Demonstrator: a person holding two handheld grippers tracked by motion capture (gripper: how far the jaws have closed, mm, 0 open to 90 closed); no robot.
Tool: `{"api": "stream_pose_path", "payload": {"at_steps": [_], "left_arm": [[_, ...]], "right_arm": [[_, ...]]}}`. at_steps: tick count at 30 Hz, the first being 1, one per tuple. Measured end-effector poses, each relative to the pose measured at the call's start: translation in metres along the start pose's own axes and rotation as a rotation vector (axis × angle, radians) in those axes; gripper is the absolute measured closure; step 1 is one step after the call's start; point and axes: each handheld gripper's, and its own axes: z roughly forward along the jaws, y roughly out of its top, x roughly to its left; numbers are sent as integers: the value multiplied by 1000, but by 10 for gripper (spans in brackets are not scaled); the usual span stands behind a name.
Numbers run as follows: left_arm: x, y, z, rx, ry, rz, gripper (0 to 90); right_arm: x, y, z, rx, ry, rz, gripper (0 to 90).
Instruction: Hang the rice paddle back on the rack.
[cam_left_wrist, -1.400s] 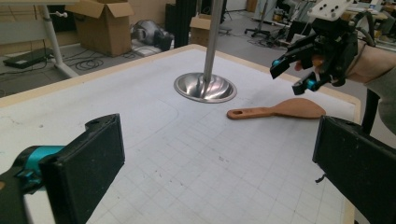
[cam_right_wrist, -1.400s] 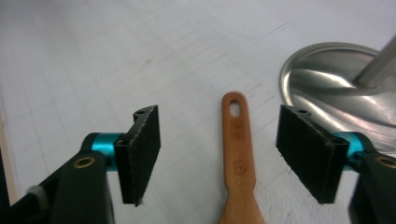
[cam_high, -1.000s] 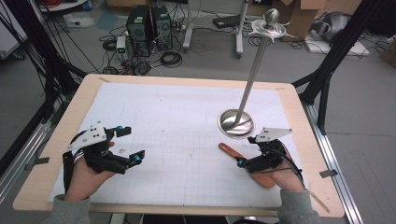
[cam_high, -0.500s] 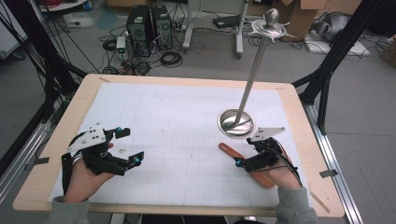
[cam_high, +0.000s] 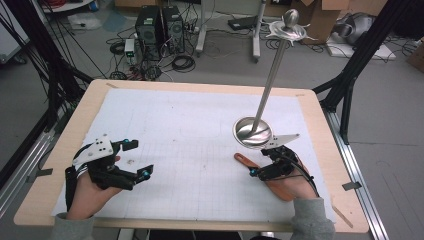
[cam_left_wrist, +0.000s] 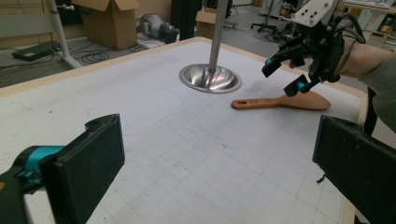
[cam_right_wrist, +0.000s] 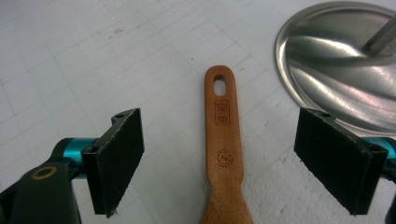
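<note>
Two grippers sit at the near edge of the desk (cam_high: 210, 87), one in each of the person's hands. The left gripper (cam_high: 134, 159) rests near the left corner with its jaws spread wide apart and nothing between them. The right gripper (cam_high: 260, 161) hovers over the near right part of the desk; its jaws stand apart on either side of the handle of a wooden spatula (cam_right_wrist: 223, 140) and have just been closing a little, though the pads do not touch the wood.

There is one spatula, lying flat on the white gridded sheet (cam_high: 190, 130) — handle pointing left and slightly far, with a slotted hole at its tip and two stamped marks too small to read. Its blade end is cut off at the bottom of the right gripper view and covered by the hand in the high view.

Just beyond the spatula stands one metal stand (cam_high: 252, 131): a round steel base and a slim pole rising to a knobbed top — the hooks up there are hard to count. Far off on the floor lie computer towers (cam_high: 157, 25), cables and cardboard boxes.
</note>
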Motion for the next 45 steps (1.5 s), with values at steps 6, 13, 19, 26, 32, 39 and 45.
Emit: {"api": "stream_pose_path", "payload": {"at_steps": [6,13,19,26,32,39,45], "left_arm": [[0,0,-6,-18,14,-4,26],[1,-2,-6,-6,15,-5,26],[1,-1,-7,-13,17,-11,26],[3,-1,-10,-15,22,-10,26],[3,-1,-10,-15,21,-11,26],[3,-2,-9,-13,19,-16,26],[4,-2,-9,-14,21,-20,26]], "right_arm": [[-3,-2,11,53,6,16,231],[-4,-3,19,105,10,31,320],[-4,-5,22,140,-5,35,393],[-4,-5,25,167,-21,27,440],[-3,-5,26,176,-28,19,471],[-1,-5,25,184,-39,3,543],[0,-6,25,180,-33,-1,593]]}}
